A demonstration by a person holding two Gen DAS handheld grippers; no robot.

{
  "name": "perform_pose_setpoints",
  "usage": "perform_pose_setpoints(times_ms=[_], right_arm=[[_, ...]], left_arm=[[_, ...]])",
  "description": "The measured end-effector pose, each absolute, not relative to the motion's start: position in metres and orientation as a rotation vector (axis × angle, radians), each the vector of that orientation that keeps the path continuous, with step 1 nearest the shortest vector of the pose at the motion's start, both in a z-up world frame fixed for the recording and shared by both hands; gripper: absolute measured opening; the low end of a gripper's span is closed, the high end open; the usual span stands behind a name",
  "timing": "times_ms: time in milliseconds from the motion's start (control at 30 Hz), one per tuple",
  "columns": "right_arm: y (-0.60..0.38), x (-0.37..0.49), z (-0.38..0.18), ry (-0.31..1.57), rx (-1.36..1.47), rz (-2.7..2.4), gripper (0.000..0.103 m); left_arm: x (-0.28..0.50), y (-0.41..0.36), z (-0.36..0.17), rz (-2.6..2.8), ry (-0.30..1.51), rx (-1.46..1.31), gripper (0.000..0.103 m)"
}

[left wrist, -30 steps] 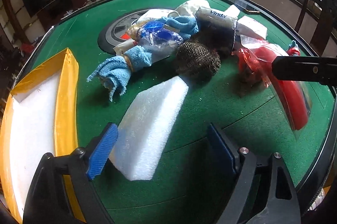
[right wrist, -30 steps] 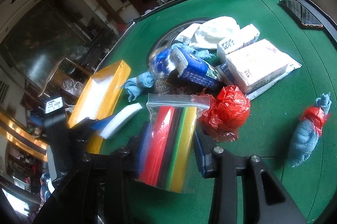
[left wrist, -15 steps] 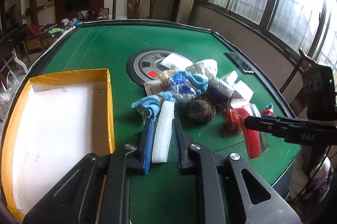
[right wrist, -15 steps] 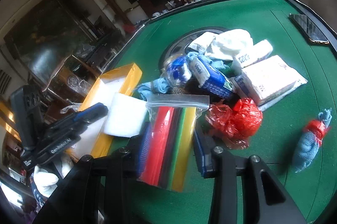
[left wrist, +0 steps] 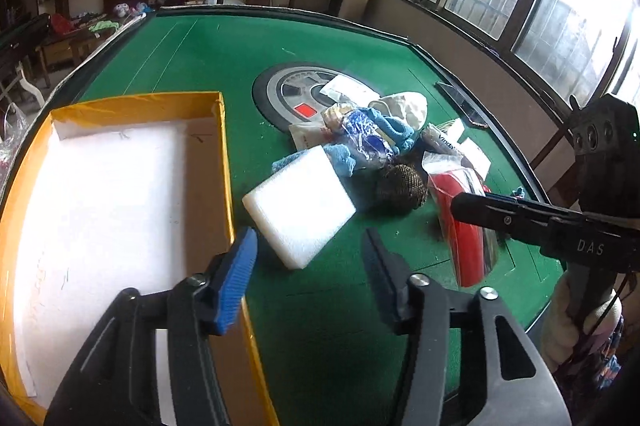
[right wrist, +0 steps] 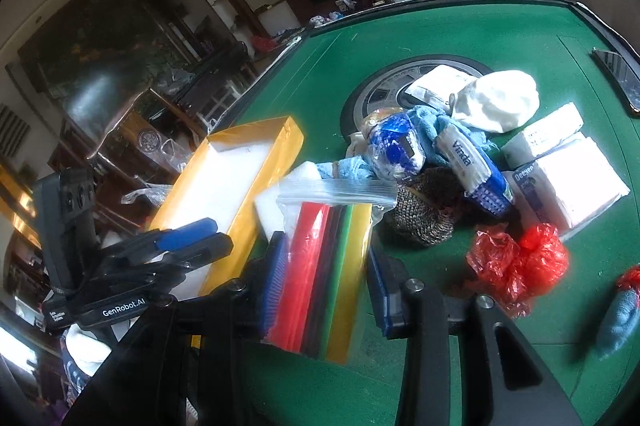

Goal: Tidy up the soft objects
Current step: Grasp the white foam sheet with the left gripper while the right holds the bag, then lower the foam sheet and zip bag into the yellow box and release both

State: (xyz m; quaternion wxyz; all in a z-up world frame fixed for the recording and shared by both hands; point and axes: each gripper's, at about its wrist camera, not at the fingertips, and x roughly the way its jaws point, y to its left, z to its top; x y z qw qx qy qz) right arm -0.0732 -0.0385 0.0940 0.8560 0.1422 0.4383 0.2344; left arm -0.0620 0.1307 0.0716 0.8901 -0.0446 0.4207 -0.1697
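**Foam loose, bag could slip**

My left gripper point(left wrist: 308, 258) has its jaws spread, empty; the foam block point(left wrist: 300, 202) lies on the counter point(left wrist: 224, 58) just beyond, right of the yellow tray point(left wrist: 224, 162). My right gripper point(right wrist: 324, 282) pinches the zip bag point(right wrist: 324, 266); slick plastic may slide free.

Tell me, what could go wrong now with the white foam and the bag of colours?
1. The left claw is open, and the foam block lies on the green table outside the yellow box. A grab at its near corner might slip.
2. The right claw pinches a smooth zip bag; it could slide out.
3. Both claws are near the box, so they might bump.
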Motion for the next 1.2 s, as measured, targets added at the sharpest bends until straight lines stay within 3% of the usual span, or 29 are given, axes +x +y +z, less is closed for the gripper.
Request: perform_pose_setpoints(times_ms=[67,333,467,700,867,1200], right_arm=[[-0.047,-0.075,0.09,0.927,0.314,0.482,0.034],[-0.076,-0.079,0.083,0.928,0.366,0.456,0.034],[-0.081,-0.078,0.081,0.927,0.383,0.463,0.034],[-0.087,-0.079,0.08,0.914,0.393,0.477,0.034],[-0.088,-0.079,0.076,0.915,0.396,0.479,0.035],[-0.096,-0.086,0.078,0.913,0.402,0.474,0.035]], left_arm=[[-0.056,0.117,0.07,-0.329,0.864,-0.021,0.077],[-0.012,0.074,0.052,-0.257,0.894,0.249,0.077],[0.007,0.054,0.029,-0.321,1.008,0.38,0.077],[0.002,0.039,0.015,-0.28,1.042,0.513,0.082],[-0.012,0.038,0.024,-0.306,1.015,0.493,0.073],[-0.053,0.073,0.084,-0.333,0.894,0.311,0.073]])
